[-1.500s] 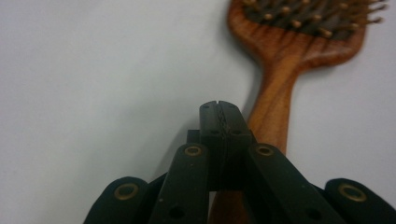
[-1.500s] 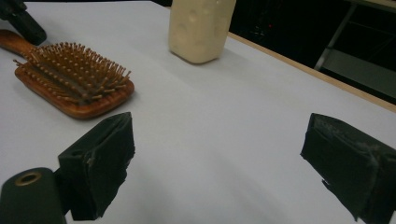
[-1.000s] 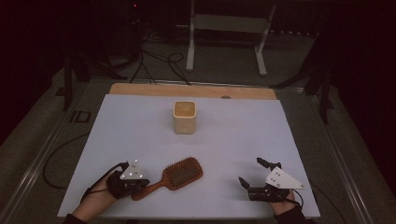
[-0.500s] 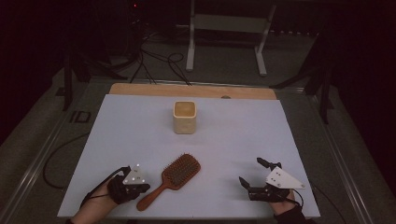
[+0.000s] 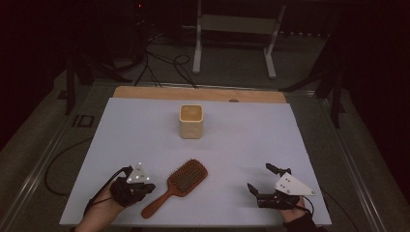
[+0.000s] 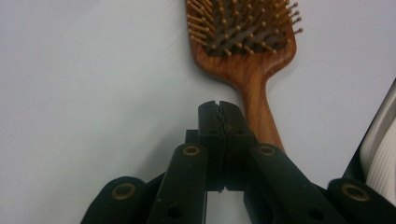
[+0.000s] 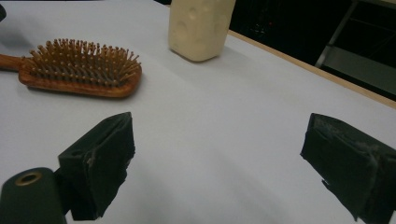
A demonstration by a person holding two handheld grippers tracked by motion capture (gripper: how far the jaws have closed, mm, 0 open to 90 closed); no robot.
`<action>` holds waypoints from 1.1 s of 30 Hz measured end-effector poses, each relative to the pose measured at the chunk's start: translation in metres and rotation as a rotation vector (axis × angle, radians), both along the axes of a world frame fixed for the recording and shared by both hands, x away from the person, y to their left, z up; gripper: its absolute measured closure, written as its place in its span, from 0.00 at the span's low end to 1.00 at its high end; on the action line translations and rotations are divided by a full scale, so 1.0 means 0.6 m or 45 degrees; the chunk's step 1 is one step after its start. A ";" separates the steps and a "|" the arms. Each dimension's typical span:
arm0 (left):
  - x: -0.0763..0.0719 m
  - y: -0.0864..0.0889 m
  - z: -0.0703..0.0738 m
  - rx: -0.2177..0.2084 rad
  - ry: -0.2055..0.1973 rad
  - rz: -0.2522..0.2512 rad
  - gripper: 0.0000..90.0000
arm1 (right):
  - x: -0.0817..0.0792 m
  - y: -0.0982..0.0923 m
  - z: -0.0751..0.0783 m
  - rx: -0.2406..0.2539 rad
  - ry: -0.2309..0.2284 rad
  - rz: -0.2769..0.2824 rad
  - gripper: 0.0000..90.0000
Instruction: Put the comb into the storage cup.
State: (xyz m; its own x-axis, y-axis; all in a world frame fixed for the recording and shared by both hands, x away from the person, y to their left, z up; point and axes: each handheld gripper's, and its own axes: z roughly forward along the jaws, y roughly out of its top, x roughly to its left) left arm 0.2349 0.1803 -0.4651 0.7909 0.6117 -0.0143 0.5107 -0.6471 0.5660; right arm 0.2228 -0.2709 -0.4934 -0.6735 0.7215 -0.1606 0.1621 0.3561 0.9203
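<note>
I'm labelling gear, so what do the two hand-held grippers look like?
Both are black with two jaws. The left hand-held gripper and the right hand-held gripper each carry a grey three-cornered plate with small light dots and trail a black cable. Brass-coloured rivets show on the linkages.

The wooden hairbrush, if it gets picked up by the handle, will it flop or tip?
The hairbrush looks like solid wood, so probably stiff. Its broad bristled head looks larger than the thin handle, so it may droop head-down. The polished handle could slip.
</note>
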 end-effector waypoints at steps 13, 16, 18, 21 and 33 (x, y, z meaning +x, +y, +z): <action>0.007 -0.029 0.014 0.036 0.039 0.050 0.81 | 0.000 0.002 -0.001 -0.002 0.002 0.005 0.10; 0.010 -0.039 0.015 0.036 0.073 0.050 0.72 | 0.000 0.003 -0.001 -0.003 0.007 0.005 0.10; 0.010 -0.048 0.015 0.049 0.087 0.049 0.64 | 0.000 0.003 -0.001 -0.004 0.007 0.006 0.10; 0.010 -0.062 0.014 0.068 0.092 0.055 0.54 | 0.000 0.004 -0.002 -0.007 0.006 0.009 0.10; 0.018 -0.099 0.014 0.124 0.147 0.089 0.08 | 0.000 0.005 -0.002 -0.009 0.007 0.013 0.10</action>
State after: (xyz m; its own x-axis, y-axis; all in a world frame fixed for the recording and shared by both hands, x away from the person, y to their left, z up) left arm 0.2454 0.1207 -0.4570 0.7432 0.6679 -0.0405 0.6142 -0.6570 0.4372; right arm 0.2228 -0.2678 -0.4948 -0.6816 0.7136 -0.1618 0.1638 0.3644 0.9167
